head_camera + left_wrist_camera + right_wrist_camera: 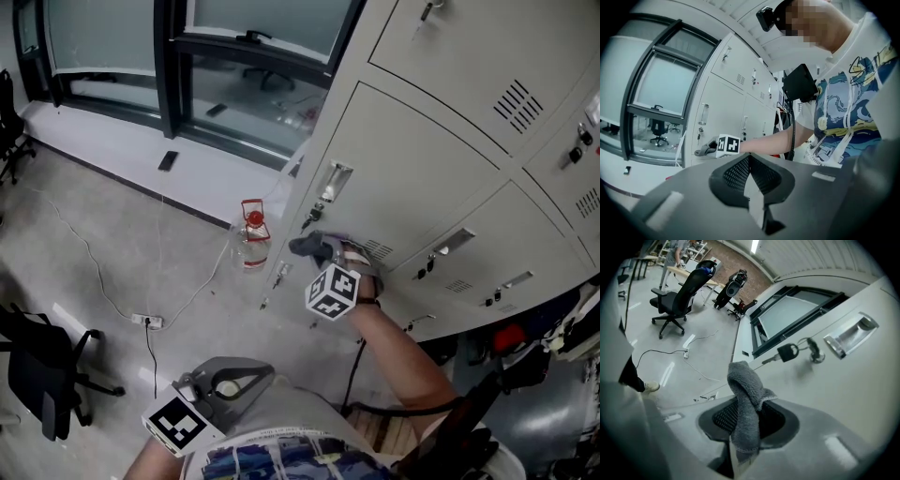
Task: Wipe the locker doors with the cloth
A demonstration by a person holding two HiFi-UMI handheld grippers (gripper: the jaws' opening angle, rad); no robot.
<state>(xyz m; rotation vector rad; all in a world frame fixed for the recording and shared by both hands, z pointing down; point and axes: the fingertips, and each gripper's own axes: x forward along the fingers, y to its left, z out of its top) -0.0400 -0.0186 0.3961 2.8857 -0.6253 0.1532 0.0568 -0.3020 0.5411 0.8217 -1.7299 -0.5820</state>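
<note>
A grey cloth (311, 247) is pressed against the lower left part of a pale grey locker door (412, 178), just below its key (309, 218) and recessed handle (335, 181). My right gripper (323, 261) is shut on that cloth (745, 390), which folds up out of the jaws beside the door (843, 394); the key (790, 352) hangs just above. The left gripper (230, 380) is held low near the person's body, away from the lockers. In its own view the left gripper (749, 161) is shut with nothing in it, looking toward the cloth (704, 150).
More locker doors (487, 272) run to the right. A clear bottle with a red top (252, 234) stands on the floor by the locker's corner. A power strip (147, 321) with cables and a black office chair (42, 370) are at left. Windows (253, 84) are behind.
</note>
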